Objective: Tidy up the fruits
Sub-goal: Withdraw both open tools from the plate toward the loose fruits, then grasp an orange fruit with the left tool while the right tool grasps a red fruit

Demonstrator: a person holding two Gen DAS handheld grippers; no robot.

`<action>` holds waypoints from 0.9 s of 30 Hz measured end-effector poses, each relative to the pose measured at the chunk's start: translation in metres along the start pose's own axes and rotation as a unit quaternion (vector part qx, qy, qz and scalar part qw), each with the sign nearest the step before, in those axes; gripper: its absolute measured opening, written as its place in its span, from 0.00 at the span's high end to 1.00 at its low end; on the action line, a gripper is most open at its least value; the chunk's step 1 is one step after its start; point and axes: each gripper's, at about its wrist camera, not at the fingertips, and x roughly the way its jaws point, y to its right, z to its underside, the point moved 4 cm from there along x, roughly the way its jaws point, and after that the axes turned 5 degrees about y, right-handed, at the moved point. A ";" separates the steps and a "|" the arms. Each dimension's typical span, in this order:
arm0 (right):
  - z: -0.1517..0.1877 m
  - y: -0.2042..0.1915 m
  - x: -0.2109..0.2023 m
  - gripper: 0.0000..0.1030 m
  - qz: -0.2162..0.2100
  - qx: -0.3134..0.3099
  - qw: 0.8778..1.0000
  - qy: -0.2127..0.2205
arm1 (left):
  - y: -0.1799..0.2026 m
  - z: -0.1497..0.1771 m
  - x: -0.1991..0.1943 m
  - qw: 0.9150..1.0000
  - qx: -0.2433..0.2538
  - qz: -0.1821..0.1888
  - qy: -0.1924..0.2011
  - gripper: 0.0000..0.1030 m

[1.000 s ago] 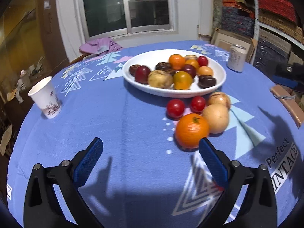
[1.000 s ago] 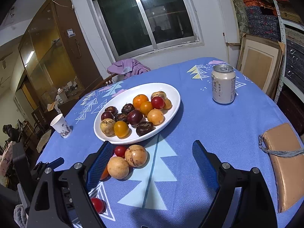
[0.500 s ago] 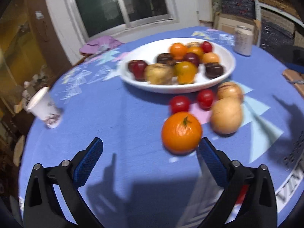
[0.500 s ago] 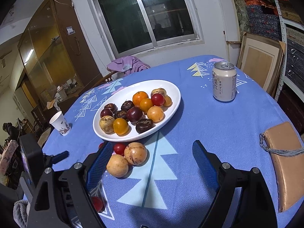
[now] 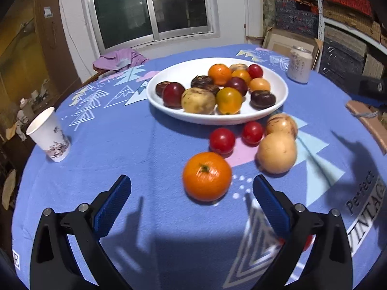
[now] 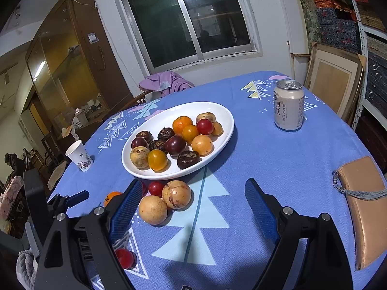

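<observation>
A paper cup (image 5: 49,135) stands at the left of the blue-clothed worktop (image 5: 121,145); the left tongs (image 5: 191,204) gape empty, the orange (image 5: 206,176) lying on the cloth just ahead between their tips; behind it sit two red tomatoes (image 5: 221,141) and two tan fruits (image 5: 277,152) beside the white plate (image 5: 278,96) of mixed fruit; the right tongs (image 6: 193,209) stand wide open, holding nothing; a can (image 6: 288,105) stands far right

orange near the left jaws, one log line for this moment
left gripper: open, empty | orange: on cloth ahead of jaws, untouched | right gripper: open, empty | plate: holds fruit
</observation>
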 end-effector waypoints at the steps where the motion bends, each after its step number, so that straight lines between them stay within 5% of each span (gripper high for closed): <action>1: 0.001 -0.001 0.001 0.15 0.001 -0.003 1.000 -0.001 | 0.002 -0.001 0.002 1.000 -0.002 0.004 -0.001 0.04; 3: 0.002 -0.002 0.003 0.15 0.002 -0.006 1.000 -0.005 | 0.007 -0.003 0.004 1.000 0.000 0.010 -0.002 0.08; 6: 0.003 -0.003 0.003 0.15 0.003 -0.009 1.000 -0.006 | 0.011 -0.004 0.007 1.000 -0.001 0.029 -0.009 0.38; 16: 0.005 -0.007 0.005 0.15 0.002 -0.012 1.000 -0.011 | 0.008 -0.001 0.025 0.997 -0.031 0.062 -0.043 0.43; 20: 0.009 -0.012 0.009 0.15 -0.004 -0.018 1.000 -0.018 | -0.001 0.000 0.030 0.994 -0.062 0.077 -0.054 0.56; 23: 0.013 -0.020 0.010 0.16 -0.007 -0.032 0.999 -0.016 | -0.005 0.001 0.029 0.994 -0.067 0.070 -0.053 0.56; 27: 0.022 -0.037 0.013 0.33 -0.010 -0.070 0.997 -0.016 | -0.013 0.000 0.020 0.997 -0.060 0.038 -0.037 0.56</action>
